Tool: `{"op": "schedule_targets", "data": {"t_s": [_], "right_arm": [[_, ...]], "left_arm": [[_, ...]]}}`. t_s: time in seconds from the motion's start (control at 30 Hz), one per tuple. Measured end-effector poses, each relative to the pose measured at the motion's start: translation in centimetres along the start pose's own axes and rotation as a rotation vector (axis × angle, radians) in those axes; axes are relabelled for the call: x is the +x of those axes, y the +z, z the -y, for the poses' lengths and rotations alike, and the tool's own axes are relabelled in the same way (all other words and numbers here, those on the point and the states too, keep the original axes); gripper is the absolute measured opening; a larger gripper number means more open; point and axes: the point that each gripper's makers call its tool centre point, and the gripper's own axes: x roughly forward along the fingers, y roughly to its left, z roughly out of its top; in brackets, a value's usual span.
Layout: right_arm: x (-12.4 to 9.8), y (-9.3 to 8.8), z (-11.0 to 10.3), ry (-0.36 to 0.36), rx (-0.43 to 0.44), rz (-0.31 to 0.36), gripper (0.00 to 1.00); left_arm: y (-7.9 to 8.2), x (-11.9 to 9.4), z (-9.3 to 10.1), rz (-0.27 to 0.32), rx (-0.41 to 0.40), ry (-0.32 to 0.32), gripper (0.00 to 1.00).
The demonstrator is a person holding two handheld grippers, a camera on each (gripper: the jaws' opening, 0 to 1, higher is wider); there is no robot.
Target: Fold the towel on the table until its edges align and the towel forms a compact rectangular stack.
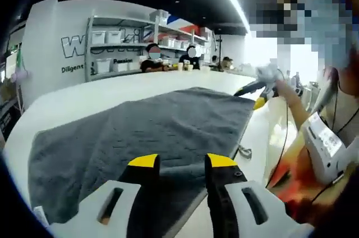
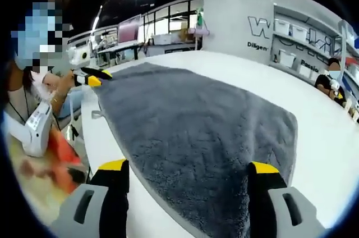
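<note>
Gray towel (image 1: 151,131) lies spread flat on the white table (image 1: 84,100), one long side along the table's near edge. Left gripper (image 1: 180,162) sits at one near corner, jaws slightly apart over the towel's hem, gripping nothing. Right gripper (image 2: 188,166) at the other near corner, jaws wide apart, empty, straddling the edge.

A long white bench (image 1: 84,100) carries a dark grey towel (image 1: 151,137) spread flat, one edge lying along the bench's near rim.
</note>
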Motion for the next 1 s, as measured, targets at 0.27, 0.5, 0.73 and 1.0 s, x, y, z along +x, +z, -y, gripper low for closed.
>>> {"op": "schedule_targets", "data": {"t_s": [0.27,0.5,0.73,1.0], "right_arm": [[-0.2,-0.1,0.1,0.007,0.006,0.001,0.88],[0.0,-0.4,0.0,0.01,0.013,-0.004,0.87],[0.3,-0.1,-0.5,0.013,0.003,-0.008,0.87],[0.5,-0.1,-0.7,0.014,-0.015,-0.025,0.87]], "left_arm": [[-2.0,2.1,-0.4,-0.076,-0.051,-0.005,0.19],[-2.4,2.1,-0.7,-0.088,-0.055,0.006,0.08],[-2.6,1.9,-0.2,-0.088,-0.059,-0.004,0.02],[-2.8,1.8,1.0,-0.084,-0.072,-0.047,0.01]]}}
